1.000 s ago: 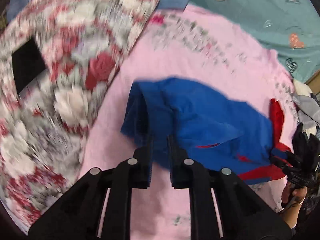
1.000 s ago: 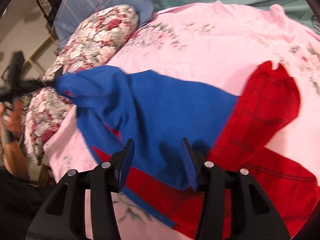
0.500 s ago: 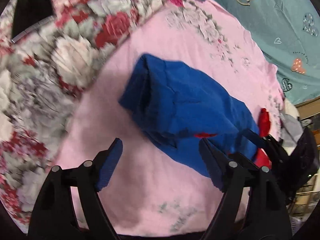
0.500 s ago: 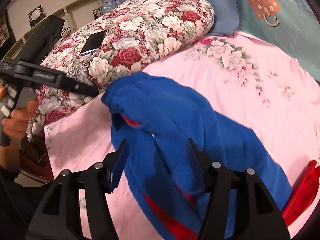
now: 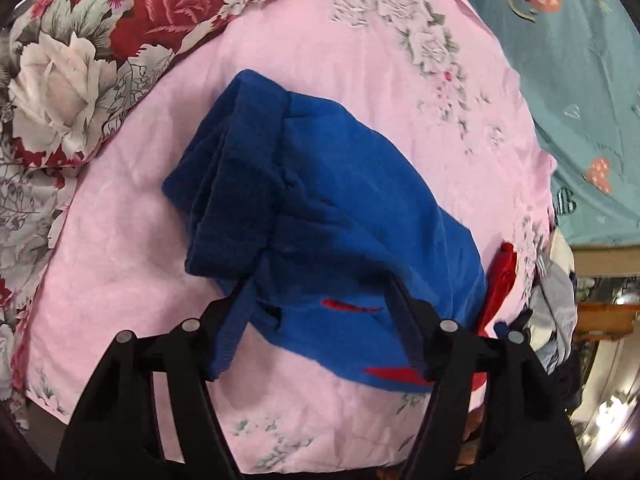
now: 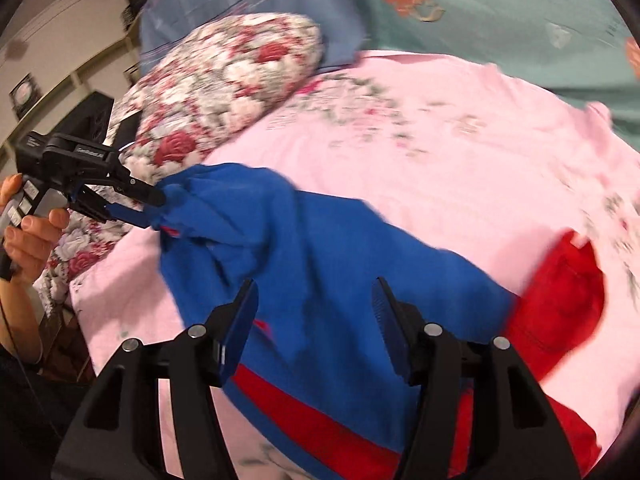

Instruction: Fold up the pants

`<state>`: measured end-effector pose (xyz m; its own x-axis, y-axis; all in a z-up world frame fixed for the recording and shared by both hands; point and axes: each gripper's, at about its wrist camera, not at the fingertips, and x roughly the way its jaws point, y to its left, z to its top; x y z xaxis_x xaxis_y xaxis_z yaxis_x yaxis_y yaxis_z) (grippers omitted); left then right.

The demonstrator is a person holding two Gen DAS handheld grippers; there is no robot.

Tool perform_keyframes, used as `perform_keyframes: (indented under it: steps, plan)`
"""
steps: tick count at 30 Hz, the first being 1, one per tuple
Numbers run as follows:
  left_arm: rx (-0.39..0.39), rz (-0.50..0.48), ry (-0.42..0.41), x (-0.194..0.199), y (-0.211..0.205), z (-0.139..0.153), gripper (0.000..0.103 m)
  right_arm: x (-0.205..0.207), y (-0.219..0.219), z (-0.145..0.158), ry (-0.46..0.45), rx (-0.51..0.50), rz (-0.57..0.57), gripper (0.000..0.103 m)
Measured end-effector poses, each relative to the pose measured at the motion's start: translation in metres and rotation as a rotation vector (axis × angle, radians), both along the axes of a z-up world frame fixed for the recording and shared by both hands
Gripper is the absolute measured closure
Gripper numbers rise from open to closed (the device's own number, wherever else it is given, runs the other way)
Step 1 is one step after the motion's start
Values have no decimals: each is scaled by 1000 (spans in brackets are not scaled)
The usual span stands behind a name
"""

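The blue pants [image 5: 320, 208] with red parts [image 6: 560, 304] lie in a heap on the pink sheet [image 5: 132, 240]. In the left wrist view my left gripper [image 5: 320, 304] stands wide open with its fingers either side of the near blue edge. In the right wrist view the left gripper's tips [image 6: 154, 206] touch the bunched waistband end [image 6: 188, 200]. My right gripper [image 6: 314, 312] is open just above the middle of the pants [image 6: 340, 256], holding nothing.
A rose-print pillow [image 6: 224, 80] lies at the left of the bed. A teal cover [image 6: 500, 8] and a blue pillow [image 6: 240, 0] lie behind. Other clothes [image 5: 556, 312] are piled at the bed's right edge.
The left gripper opened, letting go of the blue fabric, and moved in close over the waistband end. The right gripper stayed open and swung back towards the red leg ends.
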<state>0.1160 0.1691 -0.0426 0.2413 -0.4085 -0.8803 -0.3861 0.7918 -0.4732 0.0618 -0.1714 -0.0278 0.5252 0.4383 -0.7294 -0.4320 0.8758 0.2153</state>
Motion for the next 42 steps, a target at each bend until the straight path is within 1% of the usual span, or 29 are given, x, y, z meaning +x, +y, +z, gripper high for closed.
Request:
perform_keyframes:
  steps: [5, 6, 7, 8, 10, 12, 13, 14, 15, 16, 19, 20, 21, 22, 23, 24, 26, 27, 28, 29, 31, 32, 33, 34, 37, 39, 40, 41, 42]
  plan:
    - [28, -8, 21, 17, -11, -6, 36, -11, -39, -7, 5, 2, -72, 43]
    - [31, -16, 33, 20, -12, -10, 41, -13, -44, -9, 9, 5, -80, 43]
    - [41, -25, 53, 24, -15, -16, 54, -13, -49, -11, 15, 9, -91, 43]
    - [56, -30, 66, 26, -15, -19, 60, -14, -52, -13, 17, 12, -97, 43]
    - [83, -19, 81, 28, -14, -24, 84, -15, -57, -15, 18, 23, -106, 43]
    - [102, -7, 59, 24, -12, -16, 88, -16, -59, -16, 14, 33, -104, 43]
    - [123, -10, 30, 22, -12, -8, 89, -17, -60, -15, 11, 36, -102, 43]
    - [178, -29, -41, 19, -15, 13, 89, -17, -60, -15, 8, 37, -100, 43]
    - [208, -41, -87, 17, -17, 26, 89, -18, -59, -15, 5, 35, -99, 43]
    - [234, -61, -177, 10, -21, 50, 89, -17, -59, -14, 4, 34, -98, 43]
    - [310, -164, -369, -9, -36, 89, 89, -16, -58, -15, 8, 40, -96, 43]
    - [356, -210, -428, -19, -40, 94, 88, -17, -58, -17, 13, 43, -95, 43]
    - [383, -233, -443, -23, -40, 90, 86, -17, -58, -18, 16, 41, -95, 43]
    - [395, -242, -432, -26, -38, 81, 83, -17, -57, -20, 21, 36, -96, 43]
    - [385, -232, -374, -26, -28, 58, 82, -17, -58, -23, 34, 33, -95, 43]
    - [373, -219, -315, -25, -20, 38, 76, -16, -58, -26, 50, 36, -92, 43]
    - [337, -178, -131, -19, 0, -13, 65, -13, -61, -30, 85, 21, -109, 43]
    - [306, -155, -63, -18, 8, -31, 55, -10, -65, -30, 95, -2, -135, 43]
    - [271, -131, -28, -19, 15, -44, 51, -7, -69, -29, 96, -19, -162, 43]
    - [248, -112, -43, -22, 19, -45, 49, 0, -77, -25, 94, -31, -207, 43]
    - [286, -109, -54, -24, 20, -36, 34, 11, -87, -20, 91, -45, -280, 41]
    - [314, -100, -75, -25, 19, -27, 33, 22, -93, -16, 93, -65, -337, 35]
    - [326, -100, -99, -27, 18, -18, 33, 34, -97, -14, 95, -96, -398, 25]
    - [334, -103, -124, -29, 16, -9, 32, 44, -98, -14, 100, -119, -433, 20]
    - [393, -110, -241, -37, 3, 27, 22, 89, -94, -28, 158, -178, -496, 20]
    - [407, -127, -296, -39, -7, 41, 17, 117, -86, -48, 230, -229, -539, 20]
    - [402, -142, -311, -39, -13, 46, 15, 126, -82, -56, 247, -251, -542, 23]
    - [381, -158, -318, -38, -16, 47, 15, 132, -80, -64, 252, -278, -565, 32]
    - [356, -167, -317, -36, -18, 46, 15, 134, -82, -67, 253, -307, -598, 69]
